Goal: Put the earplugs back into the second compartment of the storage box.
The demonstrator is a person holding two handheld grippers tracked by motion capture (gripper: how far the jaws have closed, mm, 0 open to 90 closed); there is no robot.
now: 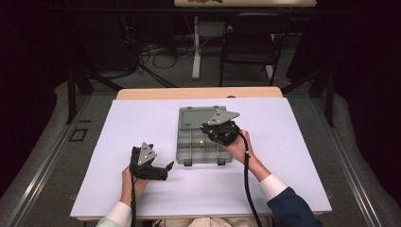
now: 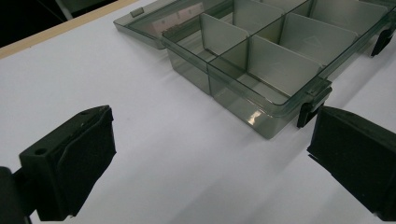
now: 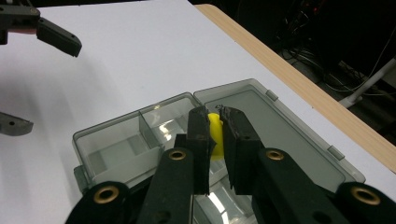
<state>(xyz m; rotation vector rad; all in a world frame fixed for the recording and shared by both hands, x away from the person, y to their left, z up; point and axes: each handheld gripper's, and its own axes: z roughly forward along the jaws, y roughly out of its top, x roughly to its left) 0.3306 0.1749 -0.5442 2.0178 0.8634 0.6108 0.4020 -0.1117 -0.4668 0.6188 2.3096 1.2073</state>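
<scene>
- Work surface: white table top (image 1: 142,123) w/ a light wood edge (image 1: 198,92) along the far side.
- Organizer box (image 1: 189,142): clear grey plastic, divided into compartments, placed approx. at table centre. Lid (image 1: 194,116) lies open and flat on the far side of the box. Two dark latches (image 1: 187,162) on the near wall.
- Right gripper (image 1: 208,134): held in the person's right hand (image 1: 239,146), positioned over the right part of the box, jaws pointing down into the compartments.
- Right gripper state: jaws nearly together, clamped on a small yellow piece (image 3: 215,135). Right gripper view shows the piece pinched between the two jaw pads, above a compartment next to the lid hinge; whether it touches the box floor can't be told.
- High view: a small yellow spot (image 1: 202,141) visible in the box just beside the jaw tips.
- Left gripper (image 1: 168,169): held in the person's left hand (image 1: 130,182), resting low over bare table, left of and nearer than the box, not touching it.
- Left gripper state: jaws spread wide, nothing between them. Left gripper view shows bare white table between the pads (image 2: 88,154), w/ the box corner and one latch (image 2: 310,109) just beyond the right-hand pad.
- Sleeves: light on left arm, dark blue w/ white cuff (image 1: 272,184) on right.
</scene>
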